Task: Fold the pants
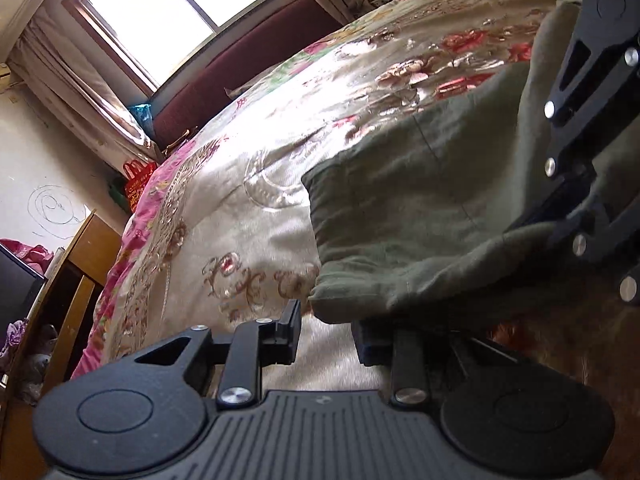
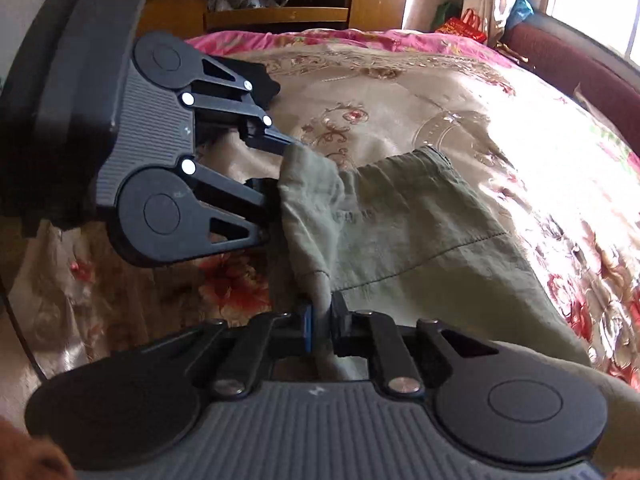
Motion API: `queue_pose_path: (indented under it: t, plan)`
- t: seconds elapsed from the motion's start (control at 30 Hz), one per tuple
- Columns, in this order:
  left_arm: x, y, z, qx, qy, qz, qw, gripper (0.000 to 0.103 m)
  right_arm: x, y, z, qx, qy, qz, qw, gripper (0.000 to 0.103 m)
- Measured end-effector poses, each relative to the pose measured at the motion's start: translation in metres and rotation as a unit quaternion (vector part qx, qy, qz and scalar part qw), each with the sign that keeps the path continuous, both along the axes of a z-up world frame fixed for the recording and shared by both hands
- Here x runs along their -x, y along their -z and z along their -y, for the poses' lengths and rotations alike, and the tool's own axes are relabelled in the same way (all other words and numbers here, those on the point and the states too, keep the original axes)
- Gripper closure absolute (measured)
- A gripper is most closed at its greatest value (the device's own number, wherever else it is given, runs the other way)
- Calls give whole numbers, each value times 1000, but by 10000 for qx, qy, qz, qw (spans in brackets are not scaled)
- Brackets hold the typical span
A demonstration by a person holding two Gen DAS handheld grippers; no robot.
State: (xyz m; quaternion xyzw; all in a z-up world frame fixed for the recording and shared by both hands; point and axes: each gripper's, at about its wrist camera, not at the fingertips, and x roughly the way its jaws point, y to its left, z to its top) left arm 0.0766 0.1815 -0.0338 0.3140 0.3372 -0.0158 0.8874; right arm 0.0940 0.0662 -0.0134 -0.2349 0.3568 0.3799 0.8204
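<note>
The olive-green pants lie on the bed, spread over a shiny floral quilt, their bulk running from the middle of the right wrist view toward 4 o'clock. Both tools hold one bunched edge of the cloth.

The right tool, at 6 o'clock in its own view, has its jaws drawn together on a pinched fold of the pants, with fabric trailing down between the fingers. The left tool comes in from 9 o'clock, its jaws clamped on a gathered corner of the same garment just above that fold.

In the left wrist view the pants hang over the quilt at 3 o'clock. The hem covers the left tool's far finger, while the near finger stands clear of the cloth.

A wooden cabinet at 12 o'clock has open shelves holding crumpled things too blurred to name. A red bag sits at 1 o'clock beside the curtained window.
</note>
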Motion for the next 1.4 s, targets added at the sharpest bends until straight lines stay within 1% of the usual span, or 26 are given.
queue_pose_path:
  t: [0.03, 0.1, 0.17, 0.23, 0.3, 0.4, 0.5, 0.57, 0.6, 0.63, 0.67, 0.7, 0.73, 0.77, 0.83, 0.87, 0.9, 0.97, 1.07, 1.1, 1.17, 1.2, 1.23, 1.3, 1.33, 1.4]
  plan:
    - [3, 0, -3, 30, -69, -30, 10000, 58, 4, 0, 1, 24, -36, 117, 9999, 87]
    - [9, -6, -11, 171, -257, 18, 9995, 56, 7, -8, 8, -123, -8, 86, 9999, 81]
    - [11, -16, -18, 367, -419, 93, 9984, 56, 7, -16, 16, -284, 59, 31, 9996, 80]
    - [13, -23, -20, 550, -502, 184, 9971, 56, 7, -21, 22, -338, 87, 143, 9993, 80]
    - [15, -28, -19, 639, -510, 292, 9962, 56, 6, -18, 23, -173, 43, 216, 9996, 80]
    - [17, -37, -16, 642, -517, 453, 9956, 56, 5, -9, 24, 16, -3, 100, 9999, 80]
    - [19, -49, -19, 856, -653, 648, 9921, 56, 14, -8, 25, 27, -97, 209, 9997, 80]
    - [19, -54, -17, 963, -648, 736, 9905, 55, 15, -8, 26, -7, -84, 175, 9998, 80]
    - [18, -54, -14, 978, -624, 780, 9902, 53, 14, -7, 27, -23, -76, 139, 9999, 80]
    - [15, -51, -9, 995, -592, 771, 9903, 48, 15, -7, 29, -40, -56, 117, 9999, 79]
    - [11, -43, -3, 984, -492, 615, 9920, 47, 14, -7, 31, -57, -31, 87, 9999, 77]
    - [6, -31, 3, 902, -408, 367, 9944, 47, 13, -8, 34, -77, -1, 40, 10000, 75]
    - [2, -20, 9, 781, -354, 116, 9963, 47, 13, -9, 36, -91, 40, 11, 9999, 75]
    - [1, -7, 16, 582, -301, -51, 9978, 47, 14, -12, 42, -130, 117, -26, 9998, 73]
    - [6, -1, 27, 219, -181, 49, 9996, 48, 13, -19, 56, -238, 279, -105, 9993, 72]
    - [10, -5, 31, 117, -123, 104, 9998, 48, 12, -23, 69, -294, 432, -143, 9985, 69]
    - [12, -11, 33, 141, -108, 131, 9998, 48, 10, -29, 84, -383, 632, -175, 9971, 66]
    - [13, -26, 39, 250, -71, 208, 9994, 48, 5, -39, 116, -539, 1075, -242, 9924, 66]
    - [13, -45, 62, 465, 215, 395, 9979, 48, -5, -52, 177, -634, 2029, -183, 9770, 66]
    - [13, -48, 75, 546, 383, 426, 9969, 46, -9, -54, 203, -654, 2465, -131, 9668, 65]
    - [9, -51, 104, 756, 788, 369, 9933, 46, -17, -56, 248, -681, 3274, -96, 9424, 63]
    - [7, -50, 119, 918, 983, 280, 9905, 46, -24, -54, 278, -708, 3821, -94, 9213, 63]
    - [4, -47, 135, 1051, 1162, 163, 9875, 46, -30, -51, 303, -753, 4227, -94, 9031, 63]
    - [1, -40, 171, 1166, 1574, -35, 9806, 46, -45, -44, 345, -801, 4897, -72, 8682, 63]
    - [1, -37, 186, 1152, 1760, -61, 9776, 46, -53, -40, 363, -830, 5118, -29, 8551, 63]
    - [1, -32, 218, 1143, 2078, -94, 9714, 45, -70, -34, 388, -942, 5427, 1, 8346, 63]
